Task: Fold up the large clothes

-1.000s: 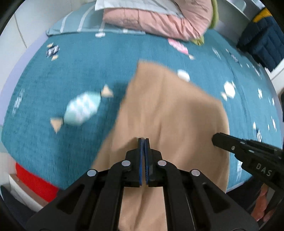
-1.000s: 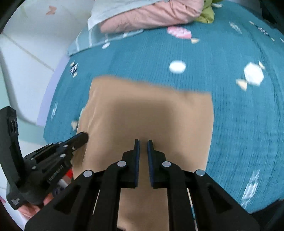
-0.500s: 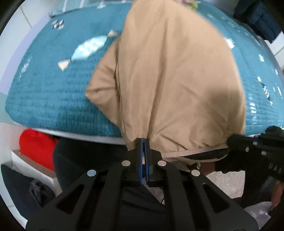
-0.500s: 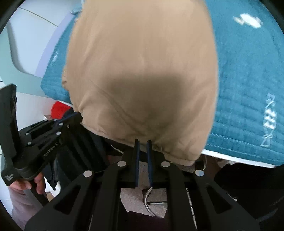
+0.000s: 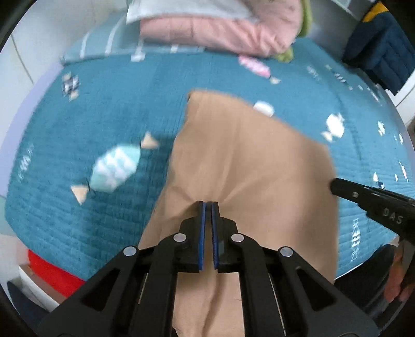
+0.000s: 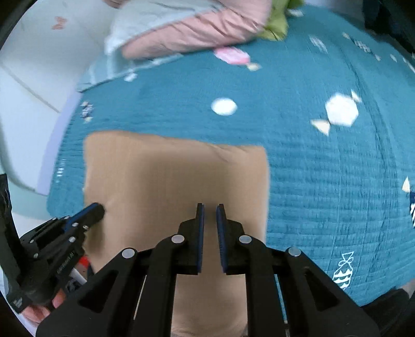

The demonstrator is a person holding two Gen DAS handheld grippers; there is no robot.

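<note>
— So, what do we have spread out widest?

— We see the bed (image 5: 109, 114), covered by a teal quilt with candy and fish shapes printed on it. At its far end lies a pink quilted blanket (image 5: 215, 31) under a pale sheet, with a bit of green cloth (image 6: 276, 22) beside it. A dark blue padded garment (image 5: 376, 49) hangs off to the right in the left wrist view.

— And the thing we are folding?

— The tan garment (image 5: 249, 166) lies on the quilt near the bed's front edge, its far end flat and squared off, its near end running down under both tools and out of the picture.

— How do we stand with the left hand-held gripper (image 5: 207, 207)?

— Its blue pads are nearly together, and the tan cloth puckers into creases right at the tips, so we read it as pinching the garment. In the right wrist view it (image 6: 92, 211) sits at the garment's left edge.

— And the right hand-held gripper (image 6: 210, 208)?

— Its pads stand a little apart over the cloth. We cannot tell whether any fabric is caught between them. From the left wrist view its tip (image 5: 337, 185) touches the garment's right edge.
</note>
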